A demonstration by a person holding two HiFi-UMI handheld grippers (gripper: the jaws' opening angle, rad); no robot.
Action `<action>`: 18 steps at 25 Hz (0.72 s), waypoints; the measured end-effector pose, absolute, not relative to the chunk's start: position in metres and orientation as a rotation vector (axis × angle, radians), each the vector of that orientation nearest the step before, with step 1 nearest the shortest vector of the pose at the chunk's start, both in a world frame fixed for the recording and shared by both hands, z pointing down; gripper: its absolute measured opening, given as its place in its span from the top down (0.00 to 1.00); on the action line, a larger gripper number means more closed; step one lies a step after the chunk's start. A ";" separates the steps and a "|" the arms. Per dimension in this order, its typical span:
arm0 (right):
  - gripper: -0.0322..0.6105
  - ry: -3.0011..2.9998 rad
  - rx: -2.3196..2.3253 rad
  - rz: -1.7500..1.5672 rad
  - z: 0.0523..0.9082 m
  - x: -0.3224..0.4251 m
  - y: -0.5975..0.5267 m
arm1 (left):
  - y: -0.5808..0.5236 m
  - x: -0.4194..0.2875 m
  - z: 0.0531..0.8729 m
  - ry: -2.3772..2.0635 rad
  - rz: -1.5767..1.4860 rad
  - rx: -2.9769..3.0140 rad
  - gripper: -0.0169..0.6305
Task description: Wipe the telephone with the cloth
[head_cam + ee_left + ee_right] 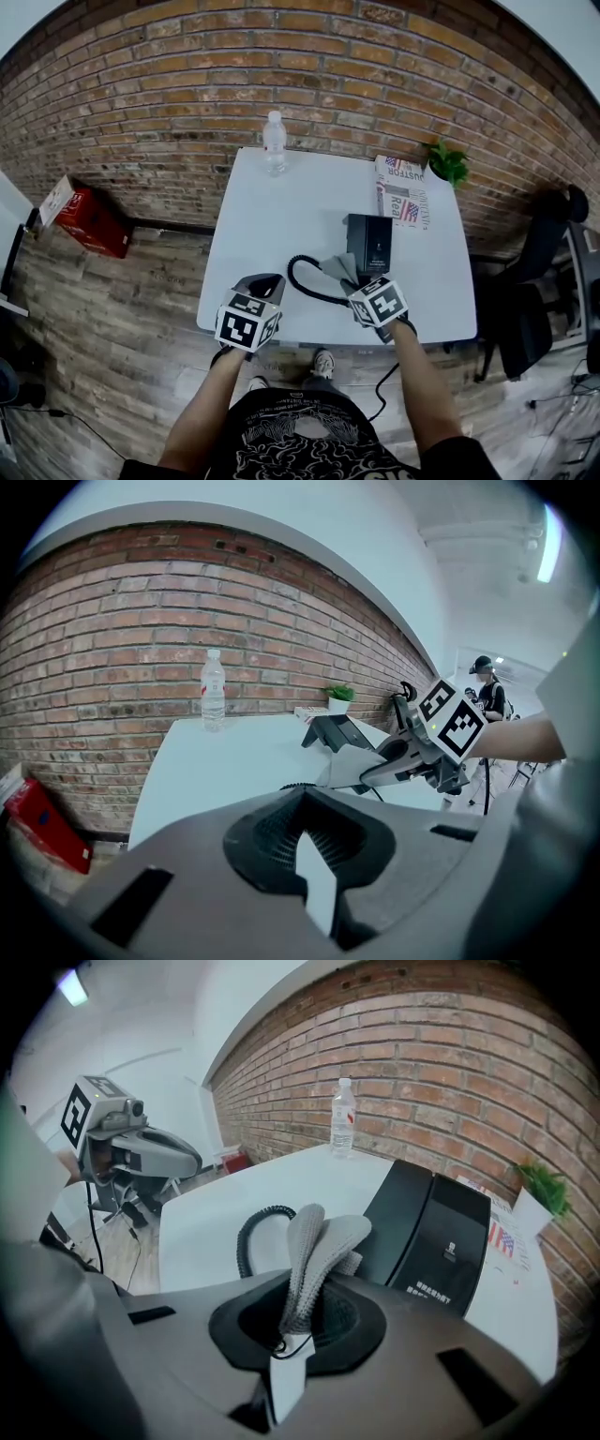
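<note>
Head view. I saw a white, smooth rectangular table (281,211) set against a curved-looking wall of rough red brick (169,94), on a floor of grey-brown wood planks (122,300). A red box (86,217) lay on the floor at 9 o'clock of the table, and a black chair (525,291) stood at 3 o'clock.

On the table, a clear plastic water bottle (274,142) stood upright at the 12 o'clock edge. A printed newspaper (401,192) lay flat at 2 o'clock, with a small green plant (448,164) just beyond it.

The telephone (368,244), a matte black, wedge-shaped box, sat toward 4 o'clock of the table's centre. Its black coiled cord (302,279) looped out at 8 o'clock from it.

The right gripper (352,281) had its jaws closed on a grey knitted cloth (337,268). The folded cloth stood up from the ribbed pads, just beside the telephone's near edge.

The left gripper (262,283) hung at the table's 6 o'clock edge, jaws drawn together with nothing between them, well apart from the telephone.
</note>
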State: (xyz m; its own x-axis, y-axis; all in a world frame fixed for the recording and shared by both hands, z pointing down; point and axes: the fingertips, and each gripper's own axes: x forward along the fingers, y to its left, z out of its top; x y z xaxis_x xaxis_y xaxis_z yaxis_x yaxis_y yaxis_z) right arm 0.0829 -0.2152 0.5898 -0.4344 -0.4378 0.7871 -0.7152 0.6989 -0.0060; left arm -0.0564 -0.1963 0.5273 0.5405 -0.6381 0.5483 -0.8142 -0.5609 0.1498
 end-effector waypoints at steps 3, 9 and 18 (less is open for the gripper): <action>0.94 -2.090 0.901 0.450 0.595 0.082 -0.206 | -0.192 -0.056 0.527 -1.179 0.628 2.400 0.97; 0.94 -2.096 0.967 0.481 0.598 0.081 -0.197 | -0.187 -0.056 0.529 -1.156 0.646 2.411 0.97; 0.94 -2.232 1.183 0.507 0.535 0.099 -0.213 | -0.198 -0.044 0.517 -1.166 0.627 2.428 0.97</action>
